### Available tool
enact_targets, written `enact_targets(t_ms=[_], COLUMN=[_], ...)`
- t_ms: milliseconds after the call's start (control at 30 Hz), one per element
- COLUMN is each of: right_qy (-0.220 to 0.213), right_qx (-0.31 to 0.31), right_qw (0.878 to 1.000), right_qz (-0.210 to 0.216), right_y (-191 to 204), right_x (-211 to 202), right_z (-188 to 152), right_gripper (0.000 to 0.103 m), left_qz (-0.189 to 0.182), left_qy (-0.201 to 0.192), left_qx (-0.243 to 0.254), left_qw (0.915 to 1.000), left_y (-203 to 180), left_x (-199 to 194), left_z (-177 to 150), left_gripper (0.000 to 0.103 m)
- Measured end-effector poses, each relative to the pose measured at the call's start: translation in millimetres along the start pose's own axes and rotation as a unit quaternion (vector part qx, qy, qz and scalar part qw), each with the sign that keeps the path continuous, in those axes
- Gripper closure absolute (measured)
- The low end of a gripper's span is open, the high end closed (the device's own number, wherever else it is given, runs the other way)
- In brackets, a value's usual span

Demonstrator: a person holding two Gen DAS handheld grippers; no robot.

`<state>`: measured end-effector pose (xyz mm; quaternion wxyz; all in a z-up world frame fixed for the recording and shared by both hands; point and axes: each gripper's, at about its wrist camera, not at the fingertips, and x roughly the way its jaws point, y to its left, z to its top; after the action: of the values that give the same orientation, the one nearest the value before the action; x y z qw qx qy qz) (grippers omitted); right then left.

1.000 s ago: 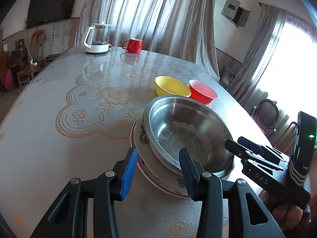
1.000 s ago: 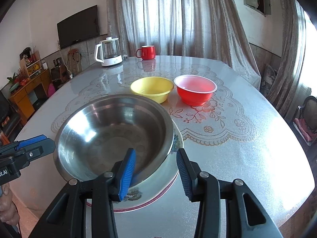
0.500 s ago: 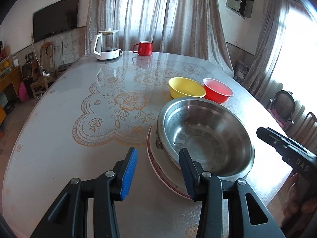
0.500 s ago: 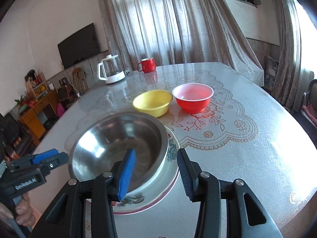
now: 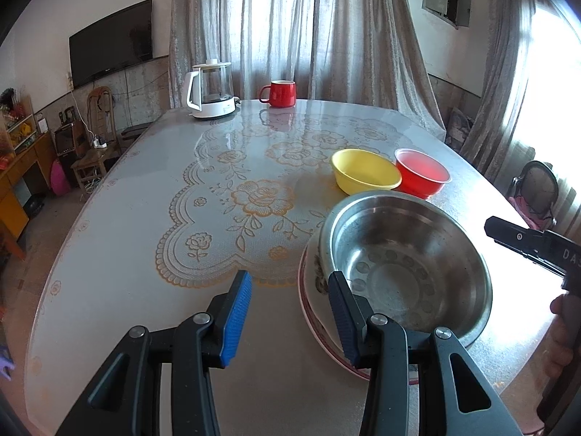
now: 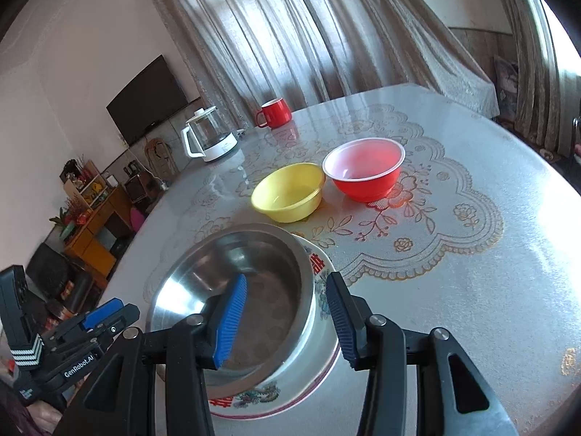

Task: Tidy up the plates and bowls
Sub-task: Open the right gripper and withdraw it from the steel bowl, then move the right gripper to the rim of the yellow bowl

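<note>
A steel bowl (image 5: 406, 265) (image 6: 236, 265) sits in a white patterned plate (image 5: 308, 290) (image 6: 319, 265) near the table's front edge. Behind it a yellow bowl (image 5: 363, 176) (image 6: 287, 192) and a red bowl (image 5: 423, 178) (image 6: 365, 174) stand side by side. My left gripper (image 5: 290, 312) (image 6: 105, 318) is open and empty at the plate's left edge. My right gripper (image 6: 285, 321) (image 5: 526, 243) is open just above the stack. Its fingers straddle the steel bowl's near rim without touching it.
A glass kettle (image 5: 212, 91) and a red mug (image 5: 279, 93) stand at the far end of the lace-covered table (image 5: 145, 254). The table's front edge is close beneath both grippers. A chair (image 5: 537, 192) stands at the right, and a hand (image 5: 563, 327) holds the right gripper.
The right gripper has drawn back from the steel bowl's rim and tilted, so the bowl looks farther off. The left view has swung, shifting the stack to the right.
</note>
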<state>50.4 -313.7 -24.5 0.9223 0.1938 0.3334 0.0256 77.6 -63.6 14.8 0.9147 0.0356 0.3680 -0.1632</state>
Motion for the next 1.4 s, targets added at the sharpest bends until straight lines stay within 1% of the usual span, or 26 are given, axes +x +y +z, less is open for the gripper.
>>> enact_targets(t_ms=[367, 633, 767, 900, 967, 1033, 1067, 1100, 1133, 1167, 1400], right_qy=[0.028, 0.046, 0.063, 0.075, 0.079, 0.085, 0.087, 0.092, 0.098, 0.103, 0.124], right_qx=[0.027, 0.044, 0.058, 0.081, 0.095, 0.110, 0.115, 0.120, 0.127, 0.135, 0.159], right_qw=[0.999, 0.997, 0.995, 0.992, 0.990, 0.988, 0.987, 0.986, 0.985, 0.983, 0.976], right_qz=[0.024, 0.045, 0.058, 0.068, 0.071, 0.072, 0.071, 0.070, 0.068, 0.069, 0.080], right_y=[-11, -15, -19, -27, -31, -36, -38, -40, -41, -43, -49], right_x=[28, 51, 66, 80, 87, 95, 100, 104, 109, 114, 140], right_z=[20, 38, 45, 52, 56, 61, 63, 65, 66, 68, 85], right_gripper=[0.057, 0.057, 0.057, 0.057, 0.057, 0.057, 0.056, 0.056, 0.056, 0.056, 0.056], left_qz=[0.012, 0.013, 0.000, -0.015, -0.015, -0.024, -0.029, -0.029, -0.029, -0.033, -0.076], left_qy=[0.001, 0.016, 0.033, 0.048, 0.060, 0.063, 0.063, 0.066, 0.066, 0.064, 0.064], left_qx=[0.010, 0.013, -0.004, -0.034, -0.045, -0.057, -0.062, -0.067, -0.069, -0.069, -0.055], left_qw=[0.9999, 0.9997, 0.9995, 0.9981, 0.9971, 0.9961, 0.9956, 0.9952, 0.9950, 0.9950, 0.9935], left_y=[2, 6, 13, 26, 31, 36, 37, 39, 39, 39, 28], left_x=[11, 28, 40, 53, 62, 69, 73, 77, 81, 84, 108], left_z=[15, 27, 35, 46, 52, 58, 61, 64, 68, 72, 106], left_gripper=[0.058, 0.055, 0.052, 0.052, 0.052, 0.052, 0.050, 0.042, 0.039, 0.039, 0.040])
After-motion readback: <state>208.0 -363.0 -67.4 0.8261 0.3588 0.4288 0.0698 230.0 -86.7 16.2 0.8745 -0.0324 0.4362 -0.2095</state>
